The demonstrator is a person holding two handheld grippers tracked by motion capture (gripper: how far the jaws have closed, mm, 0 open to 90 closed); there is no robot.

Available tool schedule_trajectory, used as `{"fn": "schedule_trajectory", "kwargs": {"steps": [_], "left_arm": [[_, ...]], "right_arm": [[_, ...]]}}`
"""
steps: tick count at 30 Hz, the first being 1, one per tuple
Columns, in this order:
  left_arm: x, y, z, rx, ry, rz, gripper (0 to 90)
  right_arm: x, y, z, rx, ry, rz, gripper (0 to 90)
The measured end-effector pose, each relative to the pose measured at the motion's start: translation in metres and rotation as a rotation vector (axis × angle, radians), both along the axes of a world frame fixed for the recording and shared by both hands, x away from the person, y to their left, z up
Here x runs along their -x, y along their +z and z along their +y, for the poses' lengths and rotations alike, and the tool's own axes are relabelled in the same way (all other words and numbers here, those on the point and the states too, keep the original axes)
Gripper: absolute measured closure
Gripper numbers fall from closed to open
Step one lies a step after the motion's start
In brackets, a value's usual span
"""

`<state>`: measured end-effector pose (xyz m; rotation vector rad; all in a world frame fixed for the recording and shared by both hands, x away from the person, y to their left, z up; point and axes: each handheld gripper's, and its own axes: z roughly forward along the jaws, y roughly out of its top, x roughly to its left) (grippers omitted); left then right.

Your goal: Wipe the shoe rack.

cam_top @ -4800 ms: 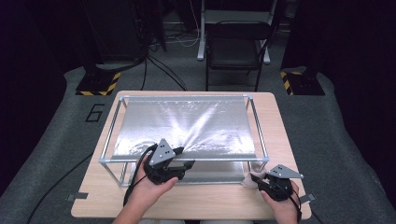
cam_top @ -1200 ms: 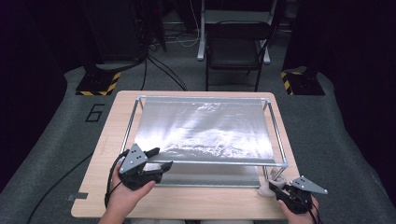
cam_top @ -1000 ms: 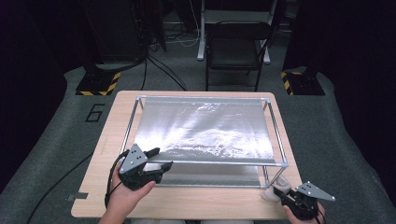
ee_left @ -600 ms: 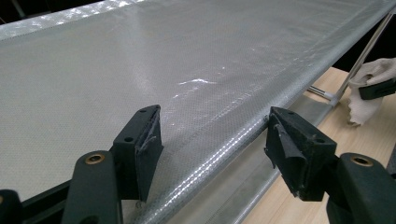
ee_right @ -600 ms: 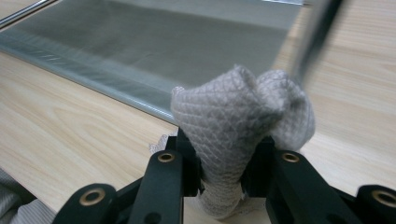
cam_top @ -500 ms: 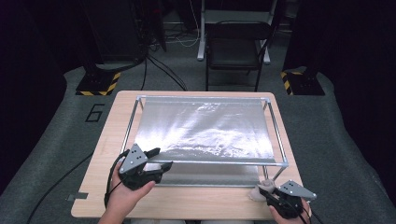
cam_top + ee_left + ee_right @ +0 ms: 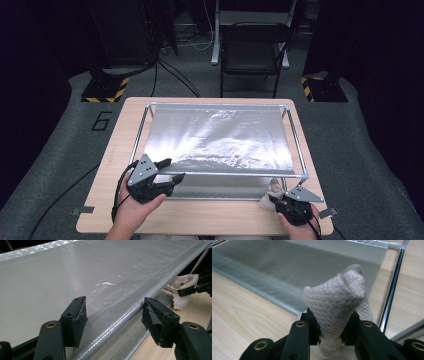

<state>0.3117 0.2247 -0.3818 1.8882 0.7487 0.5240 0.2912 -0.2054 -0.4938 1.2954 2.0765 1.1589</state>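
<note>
Cloth [image 7: 339, 312] pinched in right gripper [image 7: 292, 204] at the frame's [image 7: 295, 150] near right corner, left gripper [image 7: 167, 176] gaping astride the sheet's [image 7: 215, 140] front edge (unclamped) — wipe step pending — next, likely, carry cloth onto sheet.

A single large figure "6" [image 7: 102, 120] can be read in the high view, marked in dark strokes on the grey floor mat [image 7: 60, 150], at about ten o'clock from the wooden table [image 7: 200, 217] and just off its far left corner. Black-and-yellow hazard stripes [image 7: 105, 91] mark the stand bases on the floor at about eleven and two o'clock from the table, though these carry no words. No other writing, label or brand can be read in the gripper views.
</note>
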Motion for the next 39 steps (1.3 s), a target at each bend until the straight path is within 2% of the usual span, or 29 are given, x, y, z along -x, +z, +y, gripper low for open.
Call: {"fn": "schedule_trajectory", "kwargs": {"steps": [3, 4, 7, 15, 17, 18, 24, 29, 30, 31, 33, 35, 38, 39], "left_arm": [[0.0, 0.0, 0.0, 0.001, 0.0, 0.001, 36.2], [0.0, 0.0, 0.0, 0.002, 0.0, 0.001, 36.2], [0.0, 0.0, 0.0, 0.002, 0.0, 0.001, 36.2], [0.0, 0.0, 0.0, 0.0, 0.0, 0.001, 36.2], [0.0, 0.0, 0.0, 0.0, 0.001, 0.0, 36.2], [0.0, 0.0, 0.0, 0.001, 0.0, 0.0, 36.2], [0.0, 0.0, 0.0, 0.002, 0.001, 0.0, 36.2], [0.0, 0.0, 0.0, 0.002, 0.0, 0.002, 36.2], [0.0, 0.0, 0.0, 0.002, 0.001, 0.002, 36.2], [0.0, 0.0, 0.0, 0.002, 0.001, 0.0, 36.2], [0.0, 0.0, 0.0, 0.002, 0.002, 0.001, 36.2], [0.0, 0.0, 0.0, 0.002, 0.002, 0.001, 36.2], [0.0, 0.0, 0.0, 0.005, 0.003, 0.003, 36.2], [0.0, 0.0, 0.0, 0.006, 0.005, -0.002, 36.2]], "right_arm": [[-0.002, -0.001, 0.001, 0.0, 0.011, 0.005, 72.6], [-0.003, -0.002, 0.0, 0.031, 0.006, -0.013, 72.3], [-0.004, -0.003, 0.002, 0.006, -0.003, -0.006, 71.9], [-0.009, -0.005, 0.008, 0.016, -0.008, -0.009, 70.9], [-0.012, -0.005, 0.01, 0.033, -0.007, -0.024, 69.3], [-0.014, -0.006, 0.012, 0.027, -0.009, -0.012, 68.6], [-0.021, -0.01, 0.018, 0.039, -0.016, -0.01, 67.0], [-0.03, -0.016, 0.025, 0.06, -0.013, -0.005, 58.2], [-0.029, -0.017, 0.028, 0.043, -0.022, 0.006, 57.0], [-0.03, -0.018, 0.028, 0.072, -0.015, -0.002, 55.5], [-0.027, -0.017, 0.029, 0.065, -0.016, -0.003, 53.8], [-0.025, -0.015, 0.029, 0.081, -0.019, -0.017, 51.2], [-0.022, -0.01, 0.026, 0.09, 0.004, -0.03, 49.1], [-0.02, -0.009, 0.026, 0.073, -0.01, -0.026, 48.8]]}}
